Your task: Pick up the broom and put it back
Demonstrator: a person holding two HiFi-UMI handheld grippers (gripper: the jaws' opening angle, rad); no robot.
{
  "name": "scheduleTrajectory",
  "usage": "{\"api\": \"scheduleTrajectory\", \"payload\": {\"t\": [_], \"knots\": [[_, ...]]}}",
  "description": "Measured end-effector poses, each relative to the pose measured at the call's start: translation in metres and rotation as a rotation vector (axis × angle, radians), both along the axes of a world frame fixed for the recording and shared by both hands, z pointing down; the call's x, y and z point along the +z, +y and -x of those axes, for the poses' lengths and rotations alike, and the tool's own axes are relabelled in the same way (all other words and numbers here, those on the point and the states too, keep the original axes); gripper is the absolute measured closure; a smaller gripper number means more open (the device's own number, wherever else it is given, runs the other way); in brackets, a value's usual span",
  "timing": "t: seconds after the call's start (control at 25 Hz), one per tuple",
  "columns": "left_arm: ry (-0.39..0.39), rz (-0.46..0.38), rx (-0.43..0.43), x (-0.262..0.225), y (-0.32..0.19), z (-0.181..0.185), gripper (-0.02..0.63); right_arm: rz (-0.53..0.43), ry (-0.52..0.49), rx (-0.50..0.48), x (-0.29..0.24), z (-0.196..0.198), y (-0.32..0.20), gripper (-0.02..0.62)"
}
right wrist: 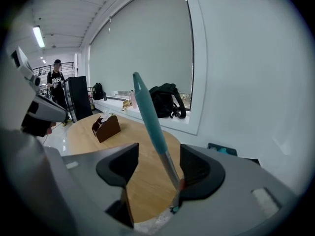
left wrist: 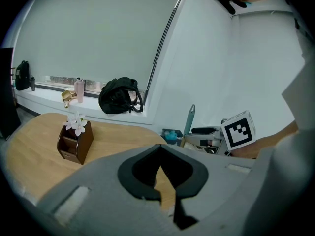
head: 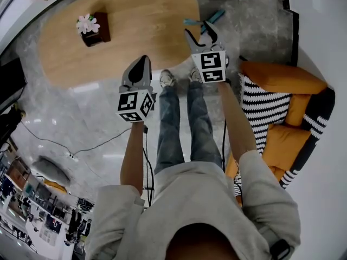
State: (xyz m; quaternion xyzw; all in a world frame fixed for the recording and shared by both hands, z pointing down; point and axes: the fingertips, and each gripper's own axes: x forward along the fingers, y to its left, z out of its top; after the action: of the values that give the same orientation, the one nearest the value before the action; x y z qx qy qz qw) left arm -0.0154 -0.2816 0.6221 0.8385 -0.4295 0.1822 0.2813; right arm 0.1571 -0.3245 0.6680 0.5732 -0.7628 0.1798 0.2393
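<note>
The broom's teal handle (right wrist: 150,117) stands upright and leans slightly left, with a thin metal shaft below it. It passes between the jaws of my right gripper (right wrist: 158,154), close against the right pad (right wrist: 197,168). The left pad stands well apart from it, so the gripper is open. In the head view my right gripper (head: 200,34) reaches toward the teal handle (head: 214,17) near the wall. The left gripper view shows the handle (left wrist: 189,119) rising behind the right gripper's marker cube (left wrist: 238,129). My left gripper (head: 142,63) hangs over the floor, its jaws shut and nothing in them.
An oval wooden table (head: 135,31) carries a brown box with a white flower (head: 93,28). An orange and striped sofa (head: 282,118) stands at the right. A cable (head: 81,148) runs across the shiny floor. A black backpack (left wrist: 118,95) lies on the windowsill. A person (right wrist: 56,82) stands far off.
</note>
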Motion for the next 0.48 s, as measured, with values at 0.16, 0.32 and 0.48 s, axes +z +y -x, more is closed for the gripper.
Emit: {"api": "scheduleTrajectory", "payload": {"t": [0.16, 0.32, 0.48], "knots": [[-0.006, 0.001, -0.001, 0.001, 0.001, 0.002, 0.604, 0.002, 0.013, -0.011, 0.007, 0.002, -0.009, 0.362], [-0.012, 0.003, -0.002, 0.002, 0.001, 0.005, 0.604, 0.003, 0.048, 0.008, 0.015, -0.003, -0.014, 0.440], [-0.017, -0.001, -0.010, 0.001, -0.002, 0.010, 0.604, 0.005, 0.081, 0.011, 0.018, -0.003, -0.018, 0.489]]}}
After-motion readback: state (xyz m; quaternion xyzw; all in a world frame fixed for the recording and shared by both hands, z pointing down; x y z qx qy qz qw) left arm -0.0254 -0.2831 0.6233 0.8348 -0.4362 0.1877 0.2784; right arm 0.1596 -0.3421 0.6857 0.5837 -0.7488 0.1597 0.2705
